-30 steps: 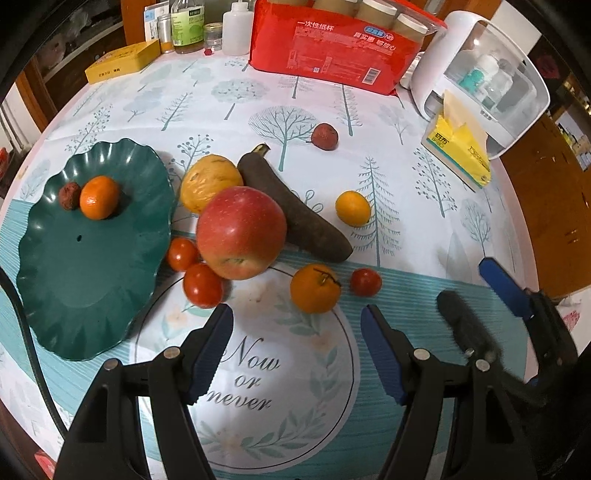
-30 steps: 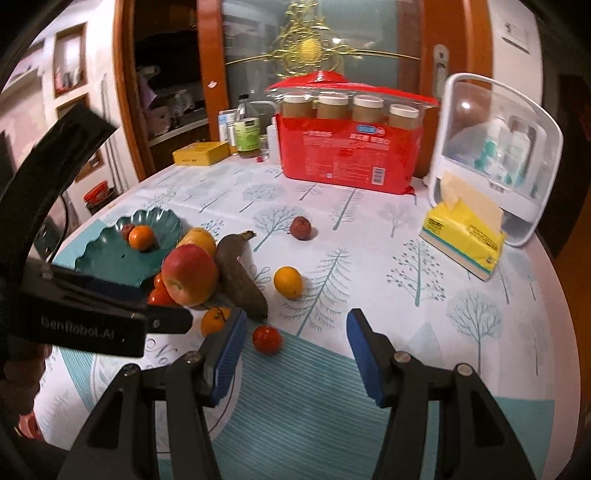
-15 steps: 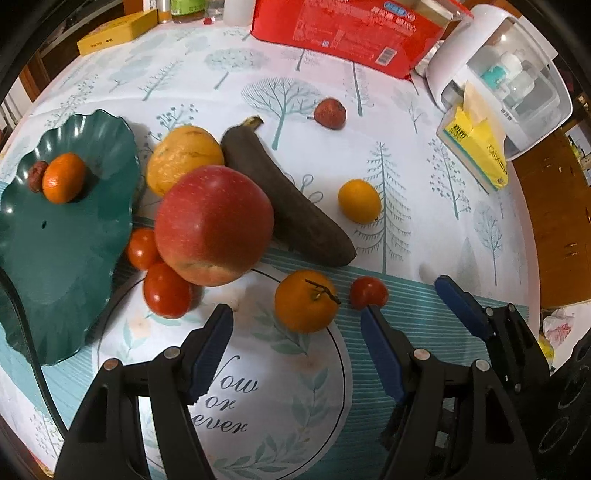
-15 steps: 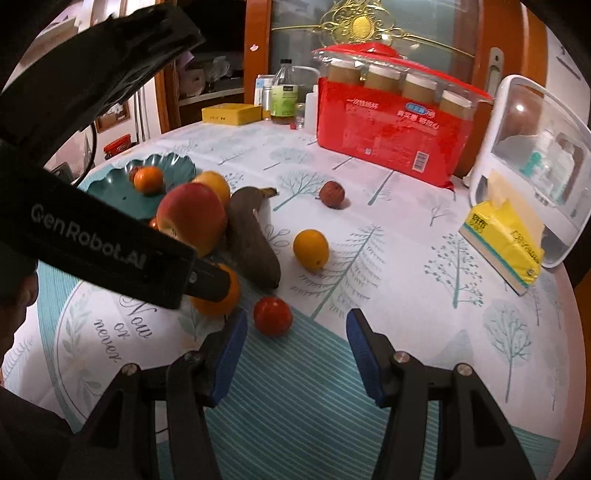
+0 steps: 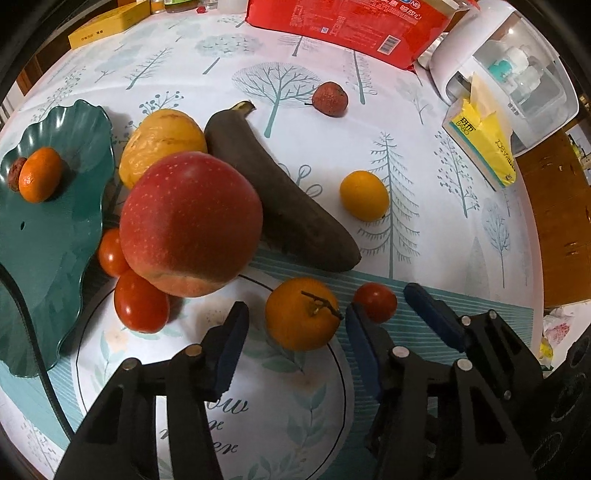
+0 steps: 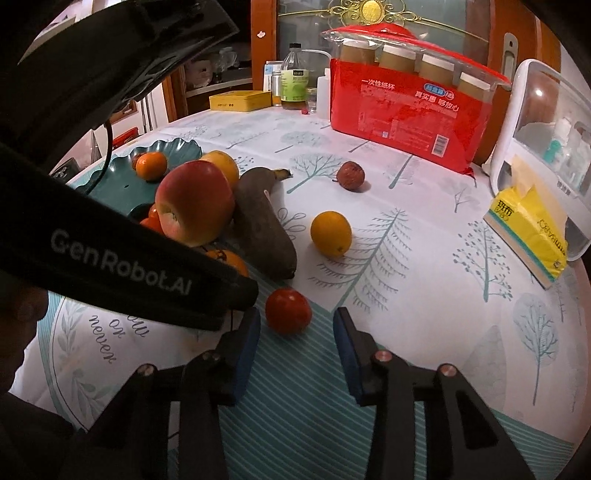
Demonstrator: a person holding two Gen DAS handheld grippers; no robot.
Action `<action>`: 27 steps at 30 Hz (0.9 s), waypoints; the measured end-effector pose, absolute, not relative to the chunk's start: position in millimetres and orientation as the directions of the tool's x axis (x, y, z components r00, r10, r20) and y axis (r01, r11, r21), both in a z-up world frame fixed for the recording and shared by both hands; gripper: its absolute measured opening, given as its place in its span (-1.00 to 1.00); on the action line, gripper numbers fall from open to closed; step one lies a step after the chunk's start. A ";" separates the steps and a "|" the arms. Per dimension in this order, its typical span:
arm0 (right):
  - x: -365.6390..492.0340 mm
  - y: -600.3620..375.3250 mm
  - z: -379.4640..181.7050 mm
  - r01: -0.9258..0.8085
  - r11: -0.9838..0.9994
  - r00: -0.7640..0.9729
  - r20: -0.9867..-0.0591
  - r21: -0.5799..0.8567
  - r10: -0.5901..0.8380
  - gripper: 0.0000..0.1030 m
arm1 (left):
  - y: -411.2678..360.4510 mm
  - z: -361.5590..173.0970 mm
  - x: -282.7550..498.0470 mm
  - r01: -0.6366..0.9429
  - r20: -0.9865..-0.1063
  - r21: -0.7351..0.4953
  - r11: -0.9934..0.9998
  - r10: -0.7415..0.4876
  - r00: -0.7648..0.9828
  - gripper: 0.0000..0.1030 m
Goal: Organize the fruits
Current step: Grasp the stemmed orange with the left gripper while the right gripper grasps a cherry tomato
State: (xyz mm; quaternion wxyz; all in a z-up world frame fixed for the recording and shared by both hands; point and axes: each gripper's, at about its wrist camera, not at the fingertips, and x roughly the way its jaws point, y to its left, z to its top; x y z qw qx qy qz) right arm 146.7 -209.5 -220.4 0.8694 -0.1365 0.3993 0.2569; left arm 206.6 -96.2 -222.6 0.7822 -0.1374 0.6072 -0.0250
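- Two grippers low over the tablecloth (image 5: pixel 424 177), jaws of both have just been closing
- Left gripper (image 5: pixel 295 325): stemmed orange (image 5: pixel 301 314) sits between the blue pads, gap visible on each side, not yet clamped
- Right gripper (image 6: pixel 295 332): small tomato (image 6: pixel 288 311) just ahead of and between the fingertips, pads not touching it
- Ahead-left of left gripper: two tomatoes (image 5: pixel 140 302) touching a large red apple (image 5: pixel 190 223)
- Beyond the apple: yellow fruit (image 5: pixel 162 142) and a dark banana (image 5: pixel 280 199), touching
- Ahead-right: small orange (image 5: pixel 364 195) alone; red wrinkled fruit (image 5: pixel 330 99) farther off
- Far left: green plate (image 5: pixel 55 240) holding a mandarin (image 5: pixel 40 180)
- Farthest: red package (image 5: pixel 351 22), tissue pack (image 5: pixel 480 144)
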 end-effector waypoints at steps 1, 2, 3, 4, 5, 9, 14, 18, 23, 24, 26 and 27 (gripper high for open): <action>147.0 -208.8 -220.8 -0.557 0.830 0.546 -0.766 -0.031 0.338 -0.28 | -96.3 -223.3 206.7 -0.127 -0.943 -0.246 0.961 -0.207 0.261 0.01; 147.0 -207.9 -221.5 -0.559 0.829 0.544 -0.767 -0.030 0.339 -0.30 | -96.7 -224.3 207.3 -0.124 -0.943 -0.248 0.961 -0.209 0.259 -0.02; 147.0 -207.0 -222.0 -0.561 0.827 0.541 -0.769 -0.029 0.340 -0.34 | -97.4 -223.8 208.0 -0.120 -0.942 -0.245 0.962 -0.207 0.264 -0.06; 146.7 -206.2 -222.2 -0.563 0.826 0.538 -0.770 -0.028 0.342 -0.38 | -98.2 -223.6 208.2 -0.112 -0.942 -0.243 0.963 -0.207 0.264 -0.07; 146.6 -205.6 -222.3 -0.566 0.824 0.536 -0.771 -0.026 0.343 -0.39 | -99.1 -223.4 208.9 -0.106 -0.942 -0.237 0.966 -0.202 0.267 -0.15; 147.1 -206.0 -222.6 -0.564 0.826 0.530 -0.776 -0.021 0.342 -0.47 | -103.9 -224.1 211.6 -0.087 -0.942 -0.234 0.968 -0.203 0.269 -0.24; 148.0 -207.2 -222.1 -0.560 0.828 0.524 -0.780 -0.013 0.342 -0.48 | -102.6 -224.5 212.3 -0.088 -0.939 -0.246 0.965 -0.215 0.268 -0.25; 146.0 -208.3 -220.4 -0.547 0.837 0.529 -0.786 -0.027 0.320 -0.48 | -98.9 -224.4 210.0 -0.091 -0.939 -0.256 0.962 -0.226 0.258 -0.26; 143.7 -213.1 -216.4 -0.523 0.852 0.536 -0.791 -0.036 0.295 -0.48 | -95.4 -218.9 204.0 -0.093 -0.932 -0.278 0.956 -0.246 0.265 -0.26; 141.9 -214.2 -214.6 -0.518 0.855 0.539 -0.791 -0.040 0.289 -0.48 | -94.4 -217.1 202.2 -0.093 -0.931 -0.281 0.955 -0.248 0.269 -0.26; 139.2 -215.1 -212.3 -0.510 0.859 0.541 -0.793 -0.043 0.282 -0.48 | -92.4 -212.8 197.8 -0.091 -0.927 -0.289 0.953 -0.254 0.275 -0.26; 137.2 -215.3 -210.7 -0.507 0.861 0.541 -0.794 -0.044 0.278 -0.49 | -91.3 -210.6 195.8 -0.090 -0.925 -0.293 0.952 -0.258 0.279 -0.26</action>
